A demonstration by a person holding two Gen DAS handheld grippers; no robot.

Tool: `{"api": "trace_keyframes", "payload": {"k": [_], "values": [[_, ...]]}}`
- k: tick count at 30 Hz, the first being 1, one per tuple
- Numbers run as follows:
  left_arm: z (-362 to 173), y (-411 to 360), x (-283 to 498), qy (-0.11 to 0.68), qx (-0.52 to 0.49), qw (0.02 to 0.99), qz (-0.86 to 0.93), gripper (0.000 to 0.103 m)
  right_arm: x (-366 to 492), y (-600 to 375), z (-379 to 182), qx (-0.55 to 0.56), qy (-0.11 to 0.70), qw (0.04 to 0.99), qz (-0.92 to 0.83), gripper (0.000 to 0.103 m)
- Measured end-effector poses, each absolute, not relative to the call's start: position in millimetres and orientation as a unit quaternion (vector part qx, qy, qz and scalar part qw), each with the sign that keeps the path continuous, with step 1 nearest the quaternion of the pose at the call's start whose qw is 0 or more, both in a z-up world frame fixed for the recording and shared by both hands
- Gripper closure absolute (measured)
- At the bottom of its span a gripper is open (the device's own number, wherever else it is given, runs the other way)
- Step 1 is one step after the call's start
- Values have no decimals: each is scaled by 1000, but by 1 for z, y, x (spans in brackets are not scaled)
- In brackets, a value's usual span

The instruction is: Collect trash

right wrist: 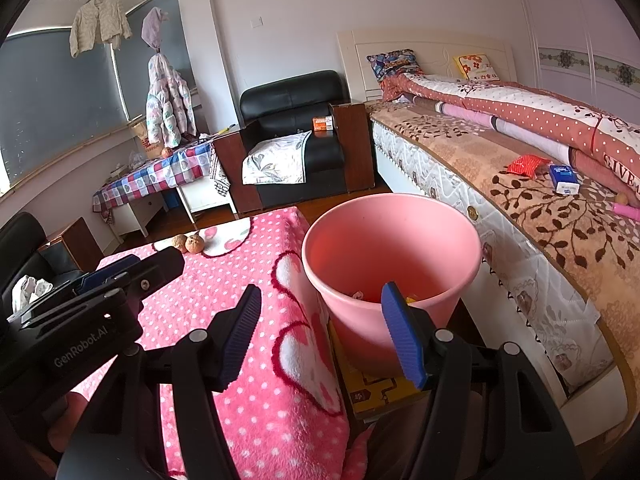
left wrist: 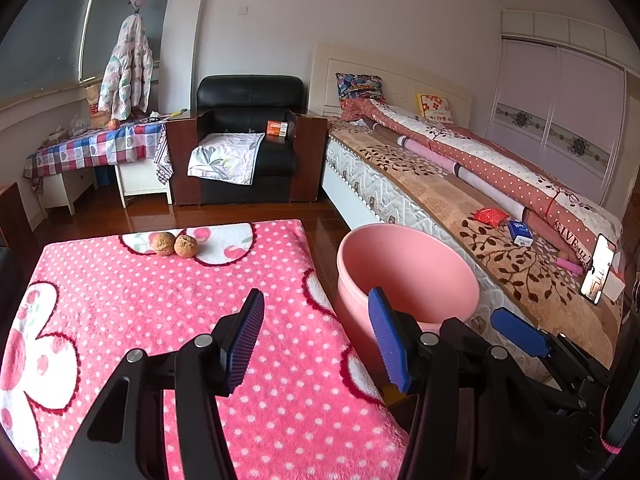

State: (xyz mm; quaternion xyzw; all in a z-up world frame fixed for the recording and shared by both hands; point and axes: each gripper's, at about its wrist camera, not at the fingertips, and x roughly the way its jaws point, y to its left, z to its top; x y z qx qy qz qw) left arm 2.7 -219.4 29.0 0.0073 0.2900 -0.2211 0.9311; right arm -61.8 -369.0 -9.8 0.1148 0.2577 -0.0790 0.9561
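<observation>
The pink bin's (right wrist: pixel 400 240) contents were mostly hidden behind its near rim and the right claw's finger (right wrist: pixel 402 336), and the small scraps inside stayed too indistinct to identify.

Bench (left wrist: pixel 120 300) has a pink polka-dot fleece cover; two brown shrivelled fruits (left wrist: pixel 175 245) touching each other at its far edge. Pink bin (right wrist: pixel 392 248) on the floor between bench and bed (right wrist: pixel 540 216). Bed surface holds a red packet (right wrist: pixel 527 165), blue tissue pack (right wrist: pixel 564 179), rolled quilt (right wrist: pixel 520 120).
</observation>
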Motion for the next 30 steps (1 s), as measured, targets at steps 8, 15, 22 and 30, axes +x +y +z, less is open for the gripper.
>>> {"api": "trace_keyframes", "payload": {"k": [8,15,22,30], "values": [[27,-222,3,291,7,931,-222,49,-62,-369,-11,116,259,956,-79,40],[26,-222,2,291,8,930,-222,49,-62,-369,-11,116,259,955,-80,40],[26,-222,2,292,7,930,-222,49,-62,-369,-11,116,259,956,-79,40],[24,-222,1,293,7,930,-222,49,-62,-368,-11,116,260,955,-79,40]]}}
